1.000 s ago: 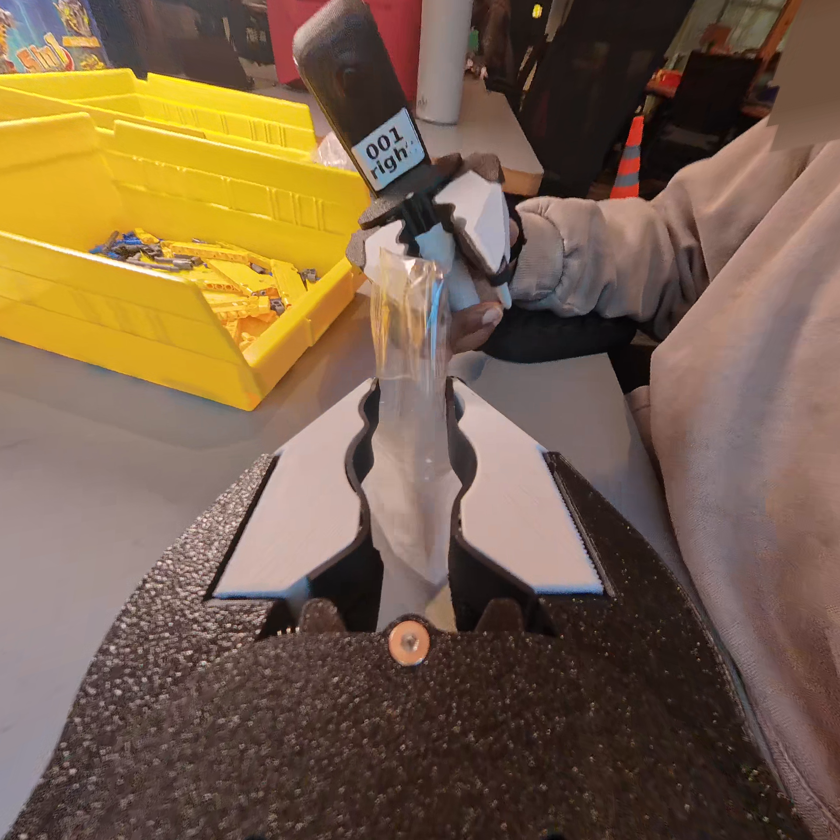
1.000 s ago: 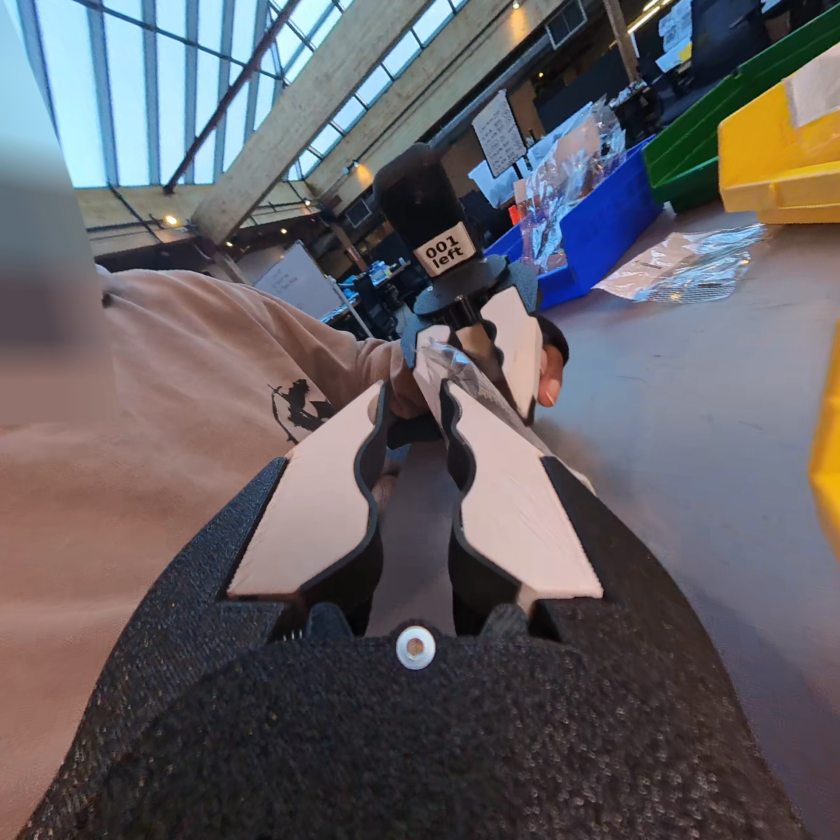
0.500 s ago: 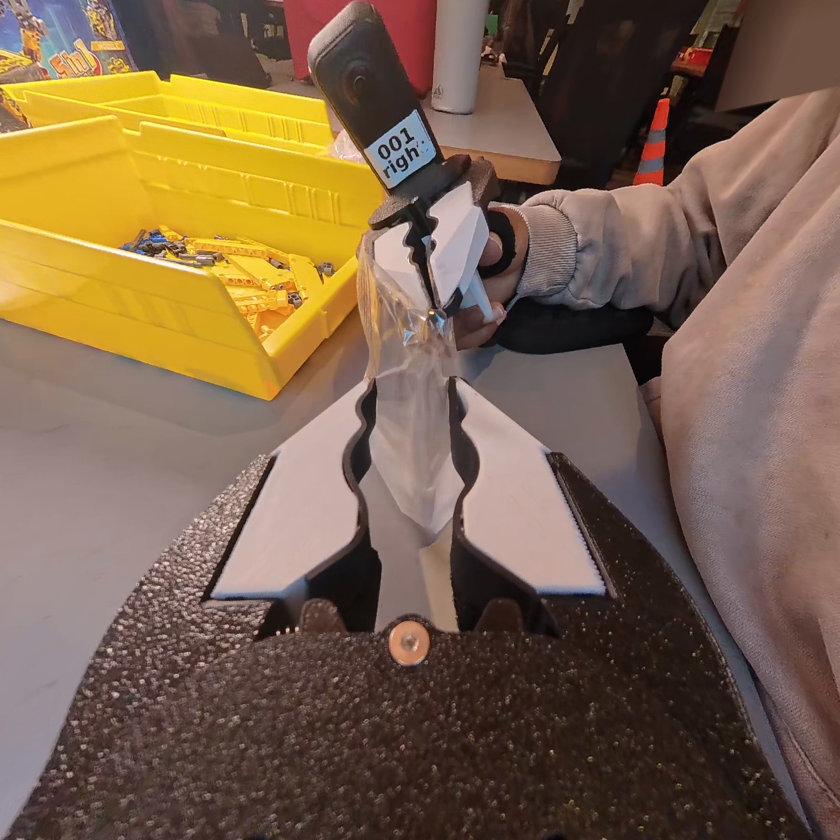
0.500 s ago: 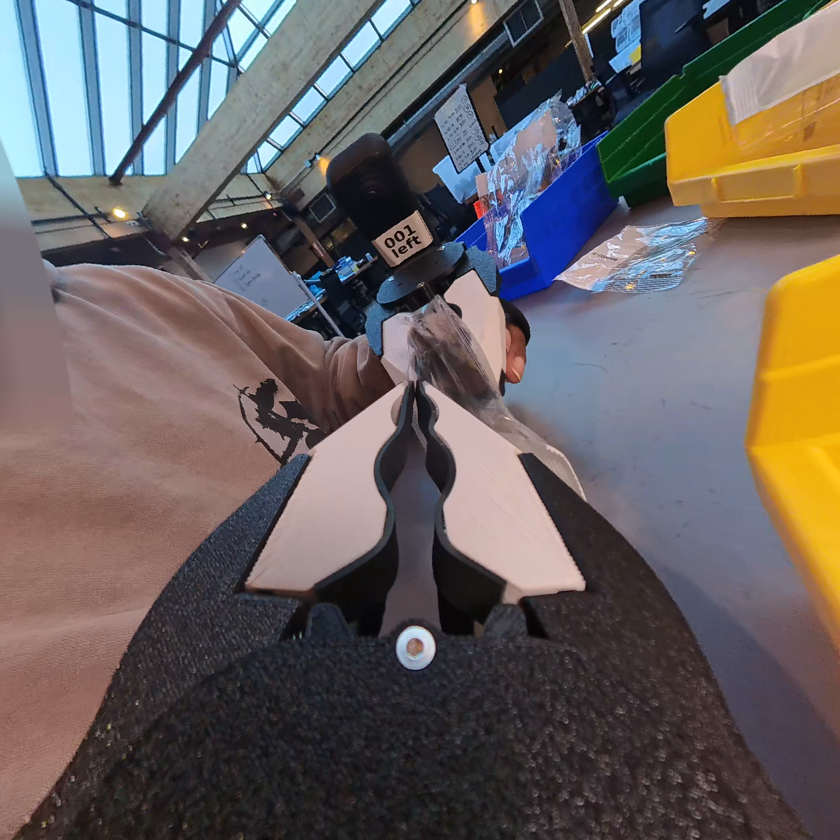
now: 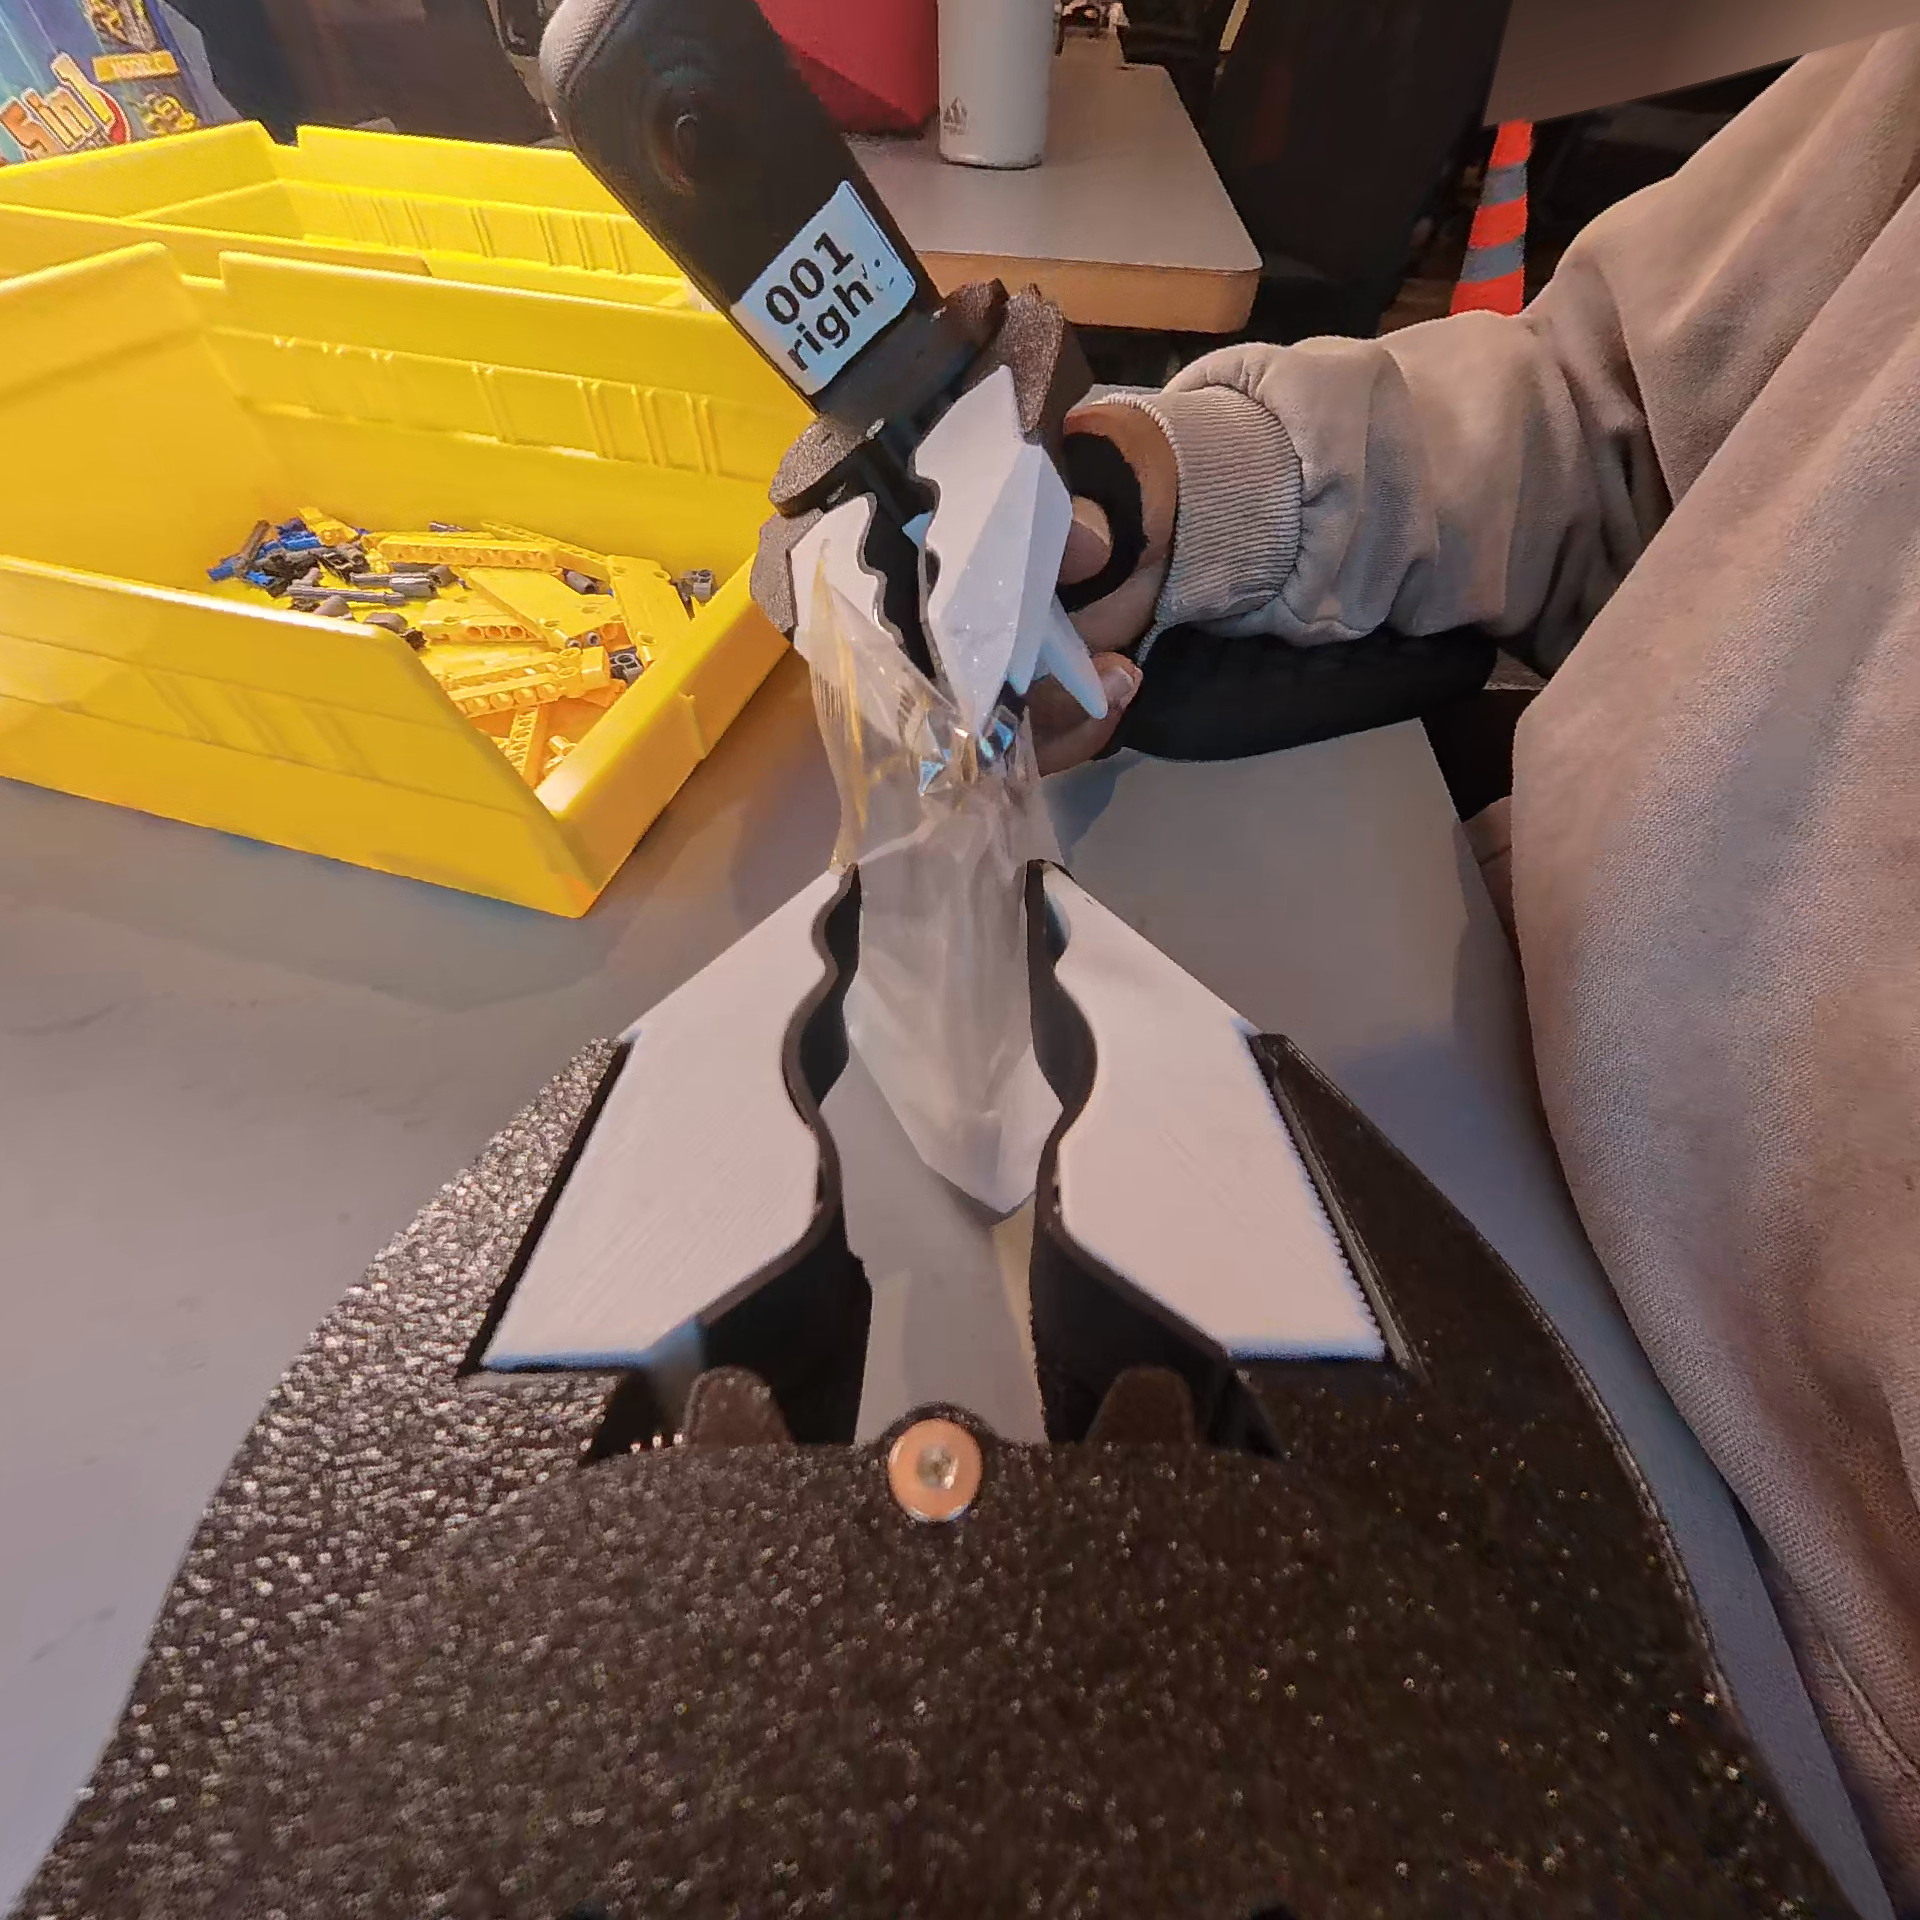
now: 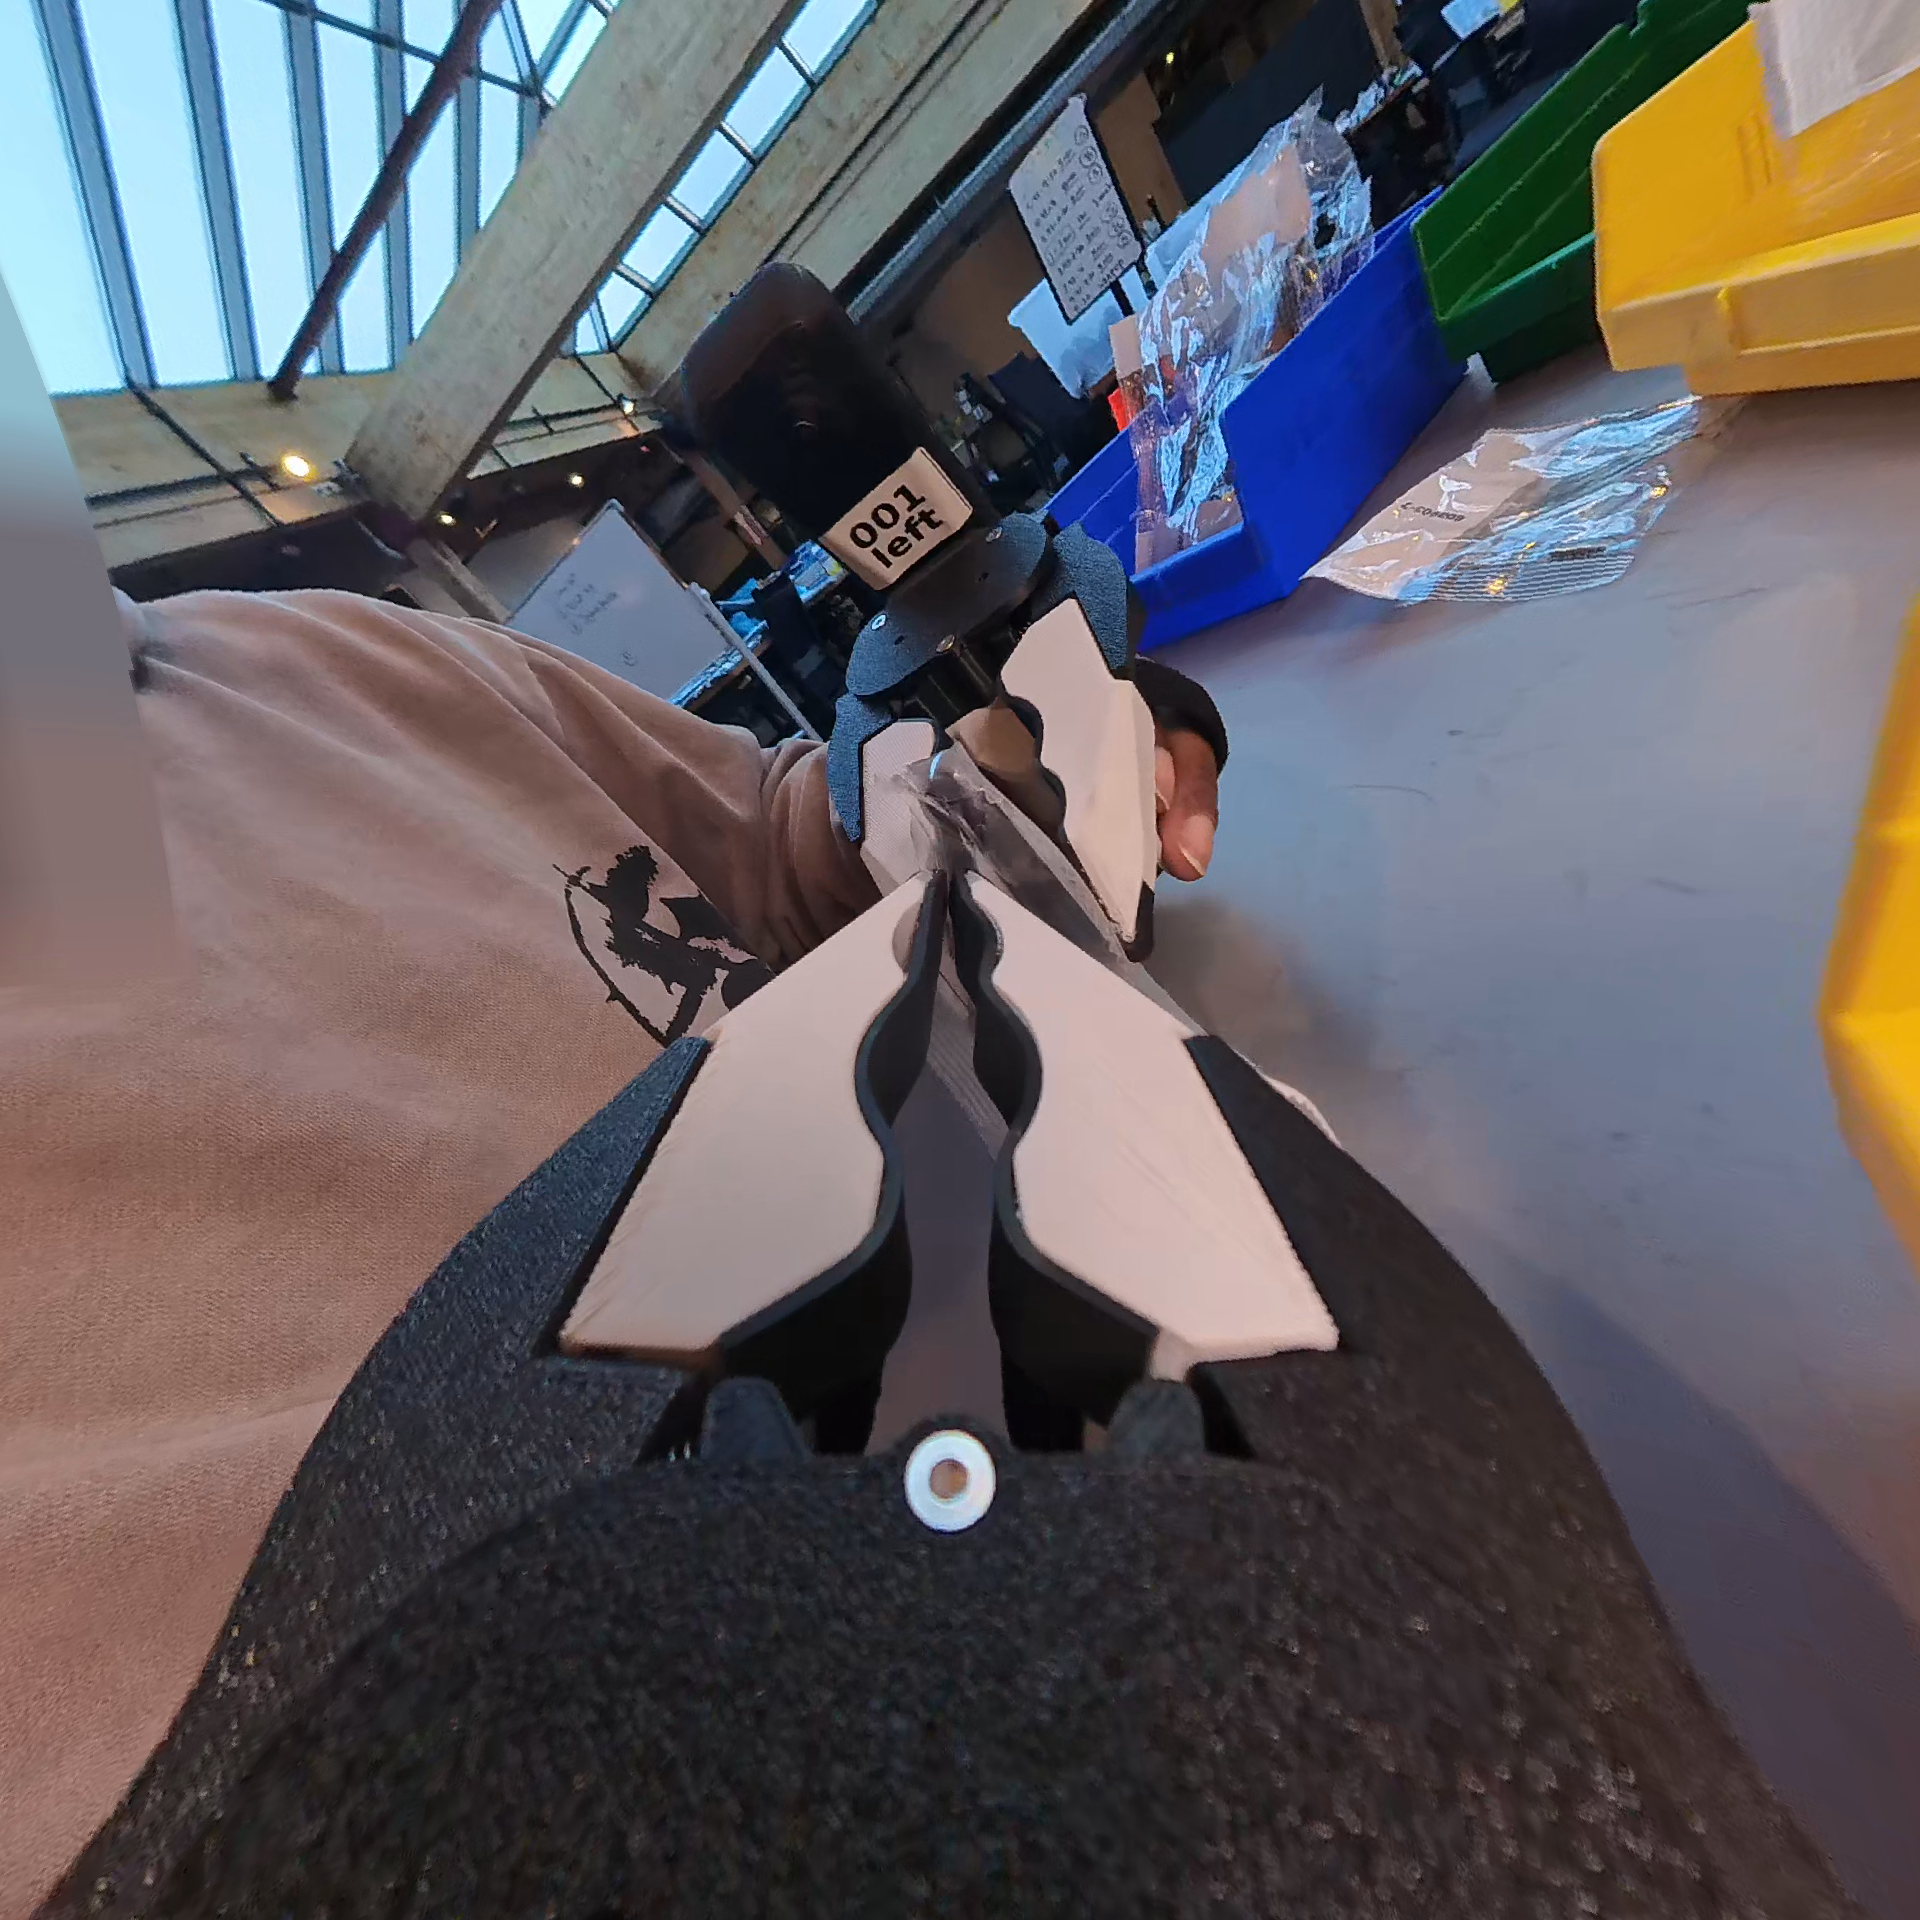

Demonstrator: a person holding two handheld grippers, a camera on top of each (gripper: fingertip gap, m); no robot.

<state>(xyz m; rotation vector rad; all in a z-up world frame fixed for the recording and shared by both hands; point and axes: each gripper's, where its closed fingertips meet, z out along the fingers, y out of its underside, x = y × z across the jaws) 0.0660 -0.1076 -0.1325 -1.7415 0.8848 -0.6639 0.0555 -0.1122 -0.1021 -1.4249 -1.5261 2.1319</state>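
Note:
A clear plastic bag (image 5: 945, 1018) stretches between my two grippers above the grey table (image 5: 208, 1091). My left gripper (image 5: 945, 883) is open. The bag's lower end lies in the gap between its fingers and rests against the right finger. My right gripper (image 6: 948, 894) is shut on the bag's other end, which is crumpled at the pinch (image 6: 961, 821). In the left wrist view the right gripper (image 5: 956, 732) points down at the bag, held by a hand in a beige sleeve. In the right wrist view the left gripper's fingers (image 6: 1091, 748) stand apart just beyond my fingertips.
A yellow bin (image 5: 312, 727) with yellow and dark building pieces (image 5: 520, 623) stands left, another yellow bin (image 5: 416, 208) behind it. In the right wrist view there are a blue bin (image 6: 1299, 499) with bags, a flat clear bag (image 6: 1507, 520), a green bin (image 6: 1507, 249) and yellow bins (image 6: 1766, 260). The person's torso (image 5: 1714, 1039) is close on the right. Only a small space, under 4 cm, lies between the two pairs of fingers.
My right gripper went from open beside the bag to shut on its end. The bag is now bunched at the pinch. The left gripper's gap is unchanged.

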